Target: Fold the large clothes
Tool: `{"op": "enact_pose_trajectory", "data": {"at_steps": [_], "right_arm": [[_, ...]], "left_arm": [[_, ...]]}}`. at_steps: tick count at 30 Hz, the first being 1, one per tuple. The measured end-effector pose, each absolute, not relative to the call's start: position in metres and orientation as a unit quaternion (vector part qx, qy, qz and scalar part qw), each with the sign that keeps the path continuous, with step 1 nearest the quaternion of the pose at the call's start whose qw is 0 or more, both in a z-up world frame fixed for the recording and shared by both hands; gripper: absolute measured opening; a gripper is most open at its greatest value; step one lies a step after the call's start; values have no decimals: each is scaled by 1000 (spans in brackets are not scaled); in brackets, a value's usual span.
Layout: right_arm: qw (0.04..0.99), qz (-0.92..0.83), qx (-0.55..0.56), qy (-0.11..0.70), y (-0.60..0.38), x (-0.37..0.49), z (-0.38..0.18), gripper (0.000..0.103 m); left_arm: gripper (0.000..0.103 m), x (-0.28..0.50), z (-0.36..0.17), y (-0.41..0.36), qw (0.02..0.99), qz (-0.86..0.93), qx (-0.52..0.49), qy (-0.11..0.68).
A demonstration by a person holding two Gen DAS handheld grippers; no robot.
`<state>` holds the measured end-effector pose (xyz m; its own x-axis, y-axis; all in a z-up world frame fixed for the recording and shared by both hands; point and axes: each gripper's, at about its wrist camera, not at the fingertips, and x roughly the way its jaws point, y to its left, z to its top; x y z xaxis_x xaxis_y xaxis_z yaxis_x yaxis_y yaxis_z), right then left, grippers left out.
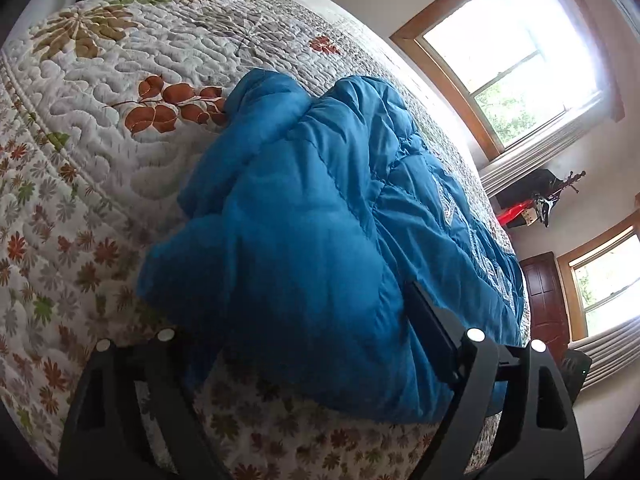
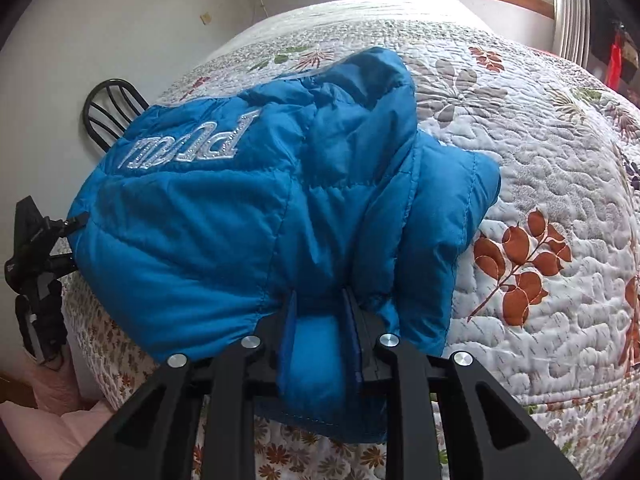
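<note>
At the bed's near edge the right tool (image 2: 320, 312) is clamped on a bunched fold of the blue jacket (image 2: 224, 216), the left tool (image 1: 312, 344) stands wide, straddling its hem unpinched, the garment's length running away across the quilted bed (image 2: 540, 168).

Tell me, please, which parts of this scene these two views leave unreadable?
- Left wrist view: the left hand-held gripper has one finger buried under the blue jacket.
- Right wrist view: the jacket's silver lettering runs upside down and creases hide some letters.
- Right wrist view: the chair is mostly behind the bed.
</note>
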<state>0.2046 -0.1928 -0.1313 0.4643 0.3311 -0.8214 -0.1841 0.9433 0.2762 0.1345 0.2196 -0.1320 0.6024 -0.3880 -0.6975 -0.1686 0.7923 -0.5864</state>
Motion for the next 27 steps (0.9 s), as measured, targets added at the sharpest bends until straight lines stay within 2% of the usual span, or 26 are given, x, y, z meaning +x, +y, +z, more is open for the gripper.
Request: {"op": "enact_pose_trajectory", "data": {"at_steps": [3,11,15,20,27], "right_arm": [[853,153,77,493,-193,205,-134,21],[854,148,78,493,-191,204,-132,21],[855,155,99,485,-200,201,-124,22],[875,145,100,452,-215,174,-96,24],[864,126,82,481,-216,170,-107,25]], "left_arm": [[79,137,-133,221,841,-66,-315,435],[42,132,-130,227,842,-67,-332,420],[29,125,-112,216,862,-59,-302,403],[27,124,-89,204,881,-52,-268,387],[27,116,-56,180,910,-53,-221,346]]}}
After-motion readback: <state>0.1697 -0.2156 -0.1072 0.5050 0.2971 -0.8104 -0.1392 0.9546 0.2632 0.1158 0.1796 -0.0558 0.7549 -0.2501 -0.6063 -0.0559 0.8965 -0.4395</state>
